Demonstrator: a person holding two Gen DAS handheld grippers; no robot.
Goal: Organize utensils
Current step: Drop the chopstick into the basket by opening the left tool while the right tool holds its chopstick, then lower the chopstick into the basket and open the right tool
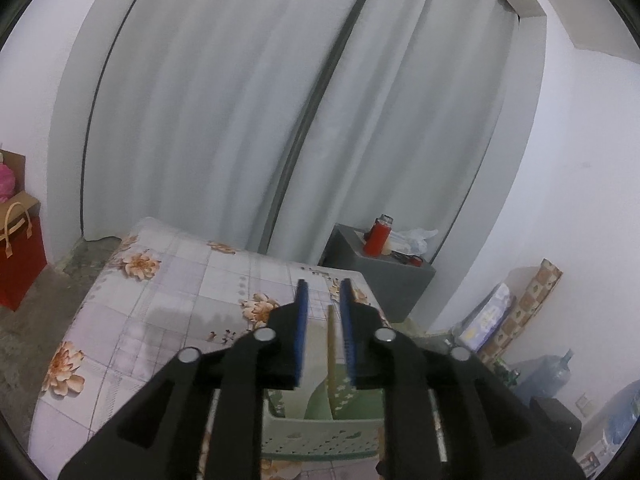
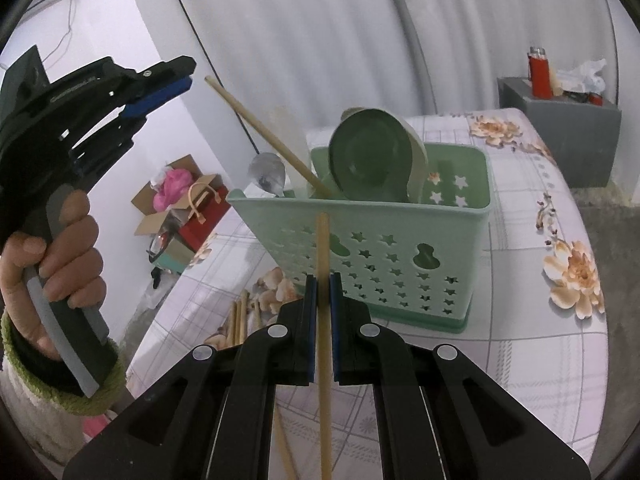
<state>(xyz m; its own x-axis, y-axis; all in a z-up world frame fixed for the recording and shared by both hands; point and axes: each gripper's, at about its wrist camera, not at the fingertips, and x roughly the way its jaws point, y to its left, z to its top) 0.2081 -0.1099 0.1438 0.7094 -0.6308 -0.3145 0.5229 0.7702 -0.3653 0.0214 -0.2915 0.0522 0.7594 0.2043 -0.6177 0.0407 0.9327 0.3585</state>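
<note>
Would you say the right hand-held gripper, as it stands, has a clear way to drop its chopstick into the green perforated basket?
Probably yes: the right hand-held gripper grips the wooden chopstick just before the green perforated plastic basket, whose open top has room left of the green bowl.

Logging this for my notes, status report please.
Left gripper jaws open, empty. Right gripper shut on chopstick. Green basket ahead, nothing blocking.

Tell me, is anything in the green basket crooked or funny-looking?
Yes. One chopstick leans slantwise out of the green basket, poking far past its rim. A green bowl is stuffed in on its edge. More chopsticks lie loose on the tablecloth.
</note>
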